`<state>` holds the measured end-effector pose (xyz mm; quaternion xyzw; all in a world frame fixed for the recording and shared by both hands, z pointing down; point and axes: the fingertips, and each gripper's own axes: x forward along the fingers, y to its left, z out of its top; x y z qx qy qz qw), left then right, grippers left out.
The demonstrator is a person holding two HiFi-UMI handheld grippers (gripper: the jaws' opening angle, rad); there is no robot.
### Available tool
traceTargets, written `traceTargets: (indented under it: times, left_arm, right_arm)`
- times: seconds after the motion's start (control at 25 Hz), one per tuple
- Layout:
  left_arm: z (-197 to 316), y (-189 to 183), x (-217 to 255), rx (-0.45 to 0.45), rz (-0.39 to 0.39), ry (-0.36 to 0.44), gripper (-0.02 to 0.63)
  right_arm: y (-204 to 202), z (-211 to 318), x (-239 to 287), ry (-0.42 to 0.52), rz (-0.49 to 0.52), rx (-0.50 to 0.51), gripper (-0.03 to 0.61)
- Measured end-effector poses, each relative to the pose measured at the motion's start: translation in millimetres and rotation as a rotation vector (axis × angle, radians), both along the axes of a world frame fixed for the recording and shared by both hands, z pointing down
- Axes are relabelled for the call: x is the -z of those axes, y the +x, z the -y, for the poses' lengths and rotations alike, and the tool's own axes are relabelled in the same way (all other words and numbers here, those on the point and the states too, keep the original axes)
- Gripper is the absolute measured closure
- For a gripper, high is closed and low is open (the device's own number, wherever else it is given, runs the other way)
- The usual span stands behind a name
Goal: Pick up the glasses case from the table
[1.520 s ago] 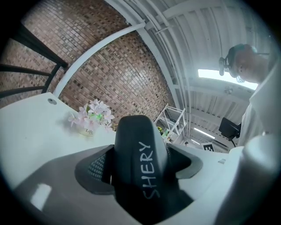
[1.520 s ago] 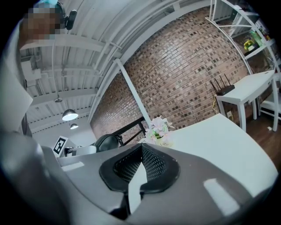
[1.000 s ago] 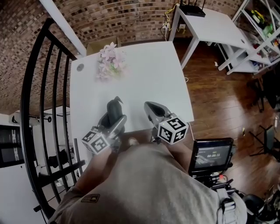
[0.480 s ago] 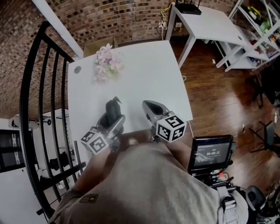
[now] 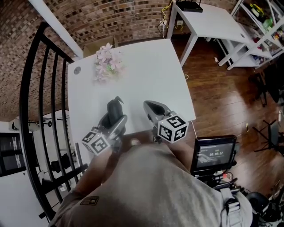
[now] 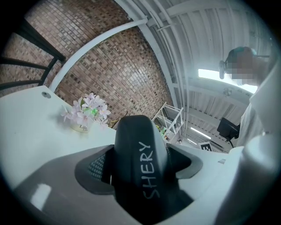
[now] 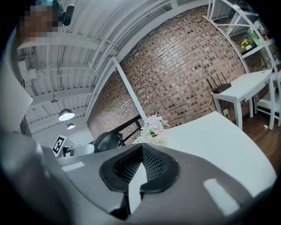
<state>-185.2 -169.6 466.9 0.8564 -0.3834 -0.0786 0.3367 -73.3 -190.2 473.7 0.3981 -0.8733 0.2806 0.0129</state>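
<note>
**Glasses case (image 5: 116, 104) clamped in left gripper (image 5: 114, 119)**

Head view: the case is held over the white table (image 5: 146, 66), with the right gripper (image 5: 153, 107) beside it. Left gripper view alone shows the lettering "SHERY" — jaws pressing both its sides. Right gripper view: jaws together, nothing between.

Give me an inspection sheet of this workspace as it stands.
Surface: white table, mostly bare.
Job's things: black glasses case, clamped in the left gripper.
Clutter: pot of pink flowers at the table's far left corner; small round grommet beside it.
Grippers: left gripper shut on the glasses case; right gripper shut, holding nothing.
Cables: yellow cable by the brick wall, off the table.
Surroundings: black railing, white side table, wooden floor, small screen.
</note>
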Motion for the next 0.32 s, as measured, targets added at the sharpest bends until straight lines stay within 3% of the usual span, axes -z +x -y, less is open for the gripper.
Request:
traceTargets:
  times: [0.32]
  left_arm:
    - [2.1, -5.8, -7.6, 0.008, -0.009, -0.019, 0.242]
  right_arm:
    - [-5.9, 1.9, -6.7, -0.011, -0.008, -0.003, 0.569]
